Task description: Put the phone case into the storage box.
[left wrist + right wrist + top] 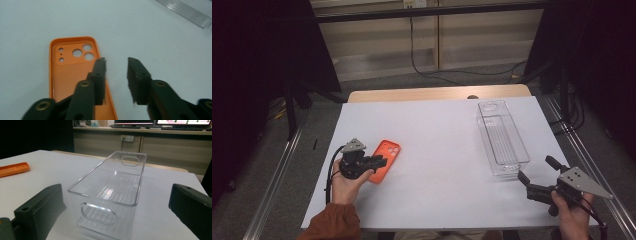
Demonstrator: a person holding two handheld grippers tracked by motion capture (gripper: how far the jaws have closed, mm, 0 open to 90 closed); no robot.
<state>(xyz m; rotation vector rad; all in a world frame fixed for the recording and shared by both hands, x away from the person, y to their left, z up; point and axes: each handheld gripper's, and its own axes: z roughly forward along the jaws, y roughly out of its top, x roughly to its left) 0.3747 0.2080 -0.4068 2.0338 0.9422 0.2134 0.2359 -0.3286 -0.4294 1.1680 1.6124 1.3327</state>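
A white table [432, 150] carries a clear plastic bin [502, 137] lying lengthwise on its right half, with cut-out handles in its end walls, and an orange phone case [384, 161] lying open side up on the left half, well apart from the bin. The right gripper [534, 172], held at the near right corner, has its jaws spread wide with nothing between them and faces the bin's near end; the left gripper [382, 161] hangs partly open and empty over the case, one jaw above its long edge
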